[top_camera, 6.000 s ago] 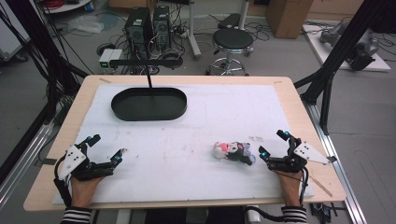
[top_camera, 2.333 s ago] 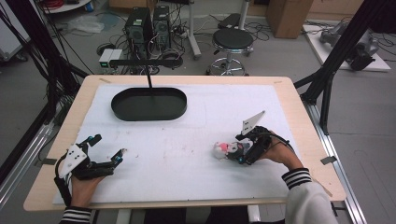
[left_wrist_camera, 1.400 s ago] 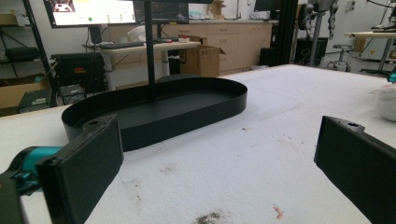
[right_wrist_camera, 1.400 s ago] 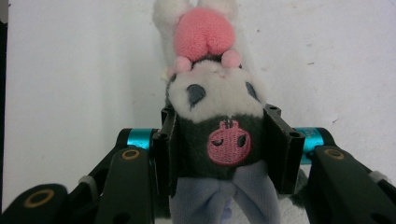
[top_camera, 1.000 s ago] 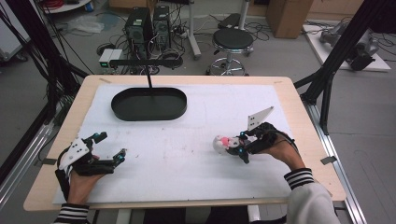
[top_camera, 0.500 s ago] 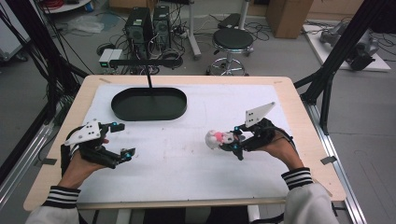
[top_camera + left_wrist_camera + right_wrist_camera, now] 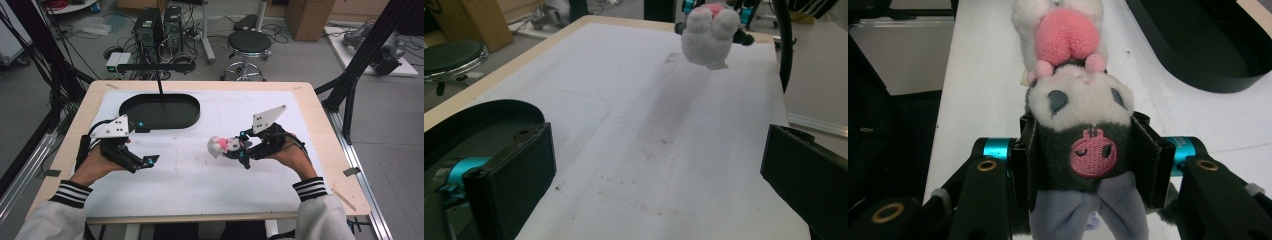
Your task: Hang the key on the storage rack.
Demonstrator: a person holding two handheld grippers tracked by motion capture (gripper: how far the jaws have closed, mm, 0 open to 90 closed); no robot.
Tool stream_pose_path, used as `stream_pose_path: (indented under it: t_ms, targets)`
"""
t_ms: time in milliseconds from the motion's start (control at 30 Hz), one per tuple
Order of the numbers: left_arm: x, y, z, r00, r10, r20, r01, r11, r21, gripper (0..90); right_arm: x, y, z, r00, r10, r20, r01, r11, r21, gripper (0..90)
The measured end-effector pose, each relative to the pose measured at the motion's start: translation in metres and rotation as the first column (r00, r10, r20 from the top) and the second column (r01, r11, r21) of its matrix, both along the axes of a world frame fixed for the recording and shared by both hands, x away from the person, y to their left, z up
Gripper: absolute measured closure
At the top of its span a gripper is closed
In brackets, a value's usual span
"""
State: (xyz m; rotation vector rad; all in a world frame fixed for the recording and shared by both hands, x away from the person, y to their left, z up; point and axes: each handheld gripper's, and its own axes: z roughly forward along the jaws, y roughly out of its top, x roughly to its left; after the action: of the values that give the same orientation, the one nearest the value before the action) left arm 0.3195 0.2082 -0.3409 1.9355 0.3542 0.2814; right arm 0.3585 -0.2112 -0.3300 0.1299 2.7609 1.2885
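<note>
A small plush toy [image 7: 1073, 120], white-faced with a dark hood bearing a pink skull patch and a pink rounded part at its far end, hangs above the white-covered surface [image 7: 190, 185], right of its middle. The right claw [image 7: 239, 148] is clenched around the toy's dark middle, a pad pressing each side, and carries it clear of the surface. The left claw [image 7: 145, 161] is held over the left side, jaws spread wide and empty. A black oval tray [image 7: 160, 111] lies at the far left.
</note>
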Motion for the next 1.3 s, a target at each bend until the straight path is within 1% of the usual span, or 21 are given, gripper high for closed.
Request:
stream_pose_path:
  t_ms: [67,100,267,300,367,500,533,600,633,733,833,867,933,1000,1033,1100,1133,1167,1233,1267,1300]
  targets:
    - [0.002,-0.006,0.003,0.9997,-0.025,-0.001,0.025,0.9997,0.007,1.7,0.000,0.002,0.001,1.0000,0.000,0.004,0.000,1.0000,-0.005,52.8]
    - [0.003,-0.009,0.005,0.9995,-0.032,0.000,0.032,0.9993,0.019,1.7,-0.001,0.003,0.001,1.0000,0.000,0.002,0.000,1.0000,-0.007,52.8]
    - [0.009,-0.027,0.015,0.9975,-0.071,0.001,0.071,0.9962,0.051,1.7,-0.001,0.014,0.004,0.9999,0.011,0.012,-0.011,0.9998,-0.014,52.8]
    - [0.010,-0.031,0.017,0.9968,-0.080,0.003,0.080,0.9945,0.068,1.7,-0.001,0.014,0.004,0.9999,0.011,0.012,-0.011,0.9998,-0.014,52.8]
    - [0.012,-0.039,0.020,0.9953,-0.097,0.003,0.096,0.9918,0.084,1.7,-0.001,0.019,0.005,0.9998,0.016,0.013,-0.016,0.9997,-0.016,52.8]
    - [0.017,-0.054,0.023,0.9915,-0.130,-0.003,0.130,0.9861,0.104,1.7,-0.001,0.022,0.007,0.9996,0.021,0.018,-0.021,0.9997,-0.015,52.8]
    - [0.018,-0.058,0.023,0.9907,-0.136,-0.007,0.136,0.9851,0.106,1.7,-0.001,0.024,0.007,0.9995,0.025,0.018,-0.025,0.9996,-0.015,52.8]
    - [0.019,-0.065,0.024,0.9885,-0.151,-0.008,0.151,0.9808,0.124,1.7,-0.001,0.026,0.007,0.9996,0.025,0.015,-0.025,0.9996,-0.016,52.7]
    - [0.019,-0.069,0.024,0.9878,-0.155,-0.012,0.155,0.9796,0.127,1.7,-0.001,0.027,0.007,0.9995,0.028,0.015,-0.028,0.9994,-0.023,52.8]
    - [0.021,-0.079,0.024,0.9845,-0.175,-0.015,0.175,0.9722,0.156,1.7,-0.001,0.028,0.007,0.9994,0.032,0.015,-0.032,0.9992,-0.024,52.7]
    - [0.022,-0.088,0.022,0.9817,-0.189,-0.025,0.190,0.9672,0.168,1.7,-0.001,0.030,0.006,0.9993,0.035,0.013,-0.035,0.9991,-0.024,52.7]
    - [0.022,-0.091,0.022,0.9802,-0.197,-0.024,0.198,0.9641,0.177,1.7,-0.001,0.030,0.006,0.9993,0.035,0.013,-0.035,0.9991,-0.024,52.7]
    - [0.023,-0.096,0.020,0.9784,-0.205,-0.027,0.206,0.9603,0.188,1.7,-0.002,0.032,0.006,0.9993,0.037,0.012,-0.036,0.9990,-0.026,52.7]
    - [0.024,-0.101,0.017,0.9758,-0.214,-0.046,0.219,0.9549,0.201,1.7,-0.003,0.034,0.006,0.9989,0.044,0.016,-0.043,0.9987,-0.025,52.7]
    - [0.025,-0.103,0.017,0.9727,-0.223,-0.064,0.232,0.9500,0.209,3.2,-0.003,0.036,0.006,0.9989,0.046,0.014,-0.045,0.9986,-0.025,52.7]
    - [0.025,-0.106,0.014,0.9717,-0.226,-0.070,0.236,0.9474,0.217,3.2,-0.002,0.037,0.005,0.9989,0.045,0.012,-0.045,0.9987,-0.024,52.7]
    - [0.025,-0.107,0.014,0.9707,-0.230,-0.068,0.240,0.9445,0.224,3.2,-0.002,0.038,0.005,0.9988,0.049,0.010,-0.048,0.9985,-0.027,52.7]
    - [0.026,-0.108,0.013,0.9703,-0.230,-0.075,0.241,0.9435,0.227,3.2,-0.002,0.039,0.005,0.9986,0.053,0.010,-0.053,0.9982,-0.029,52.7]
    - [0.026,-0.110,0.013,0.9704,-0.230,-0.072,0.241,0.9444,0.224,3.7,-0.003,0.042,0.004,0.9982,0.059,0.006,-0.059,0.9979,-0.028,52.6]
    - [0.027,-0.111,0.013,0.9693,-0.234,-0.075,0.245,0.9440,0.221,3.7,-0.003,0.042,0.004,0.9982,0.059,0.006,-0.059,0.9979,-0.028,52.6]
    - [0.026,-0.112,0.013,0.9687,-0.236,-0.077,0.247,0.9440,0.218,9.0,-0.003,0.045,0.004,0.9980,0.063,0.007,-0.063,0.9975,-0.031,52.6]
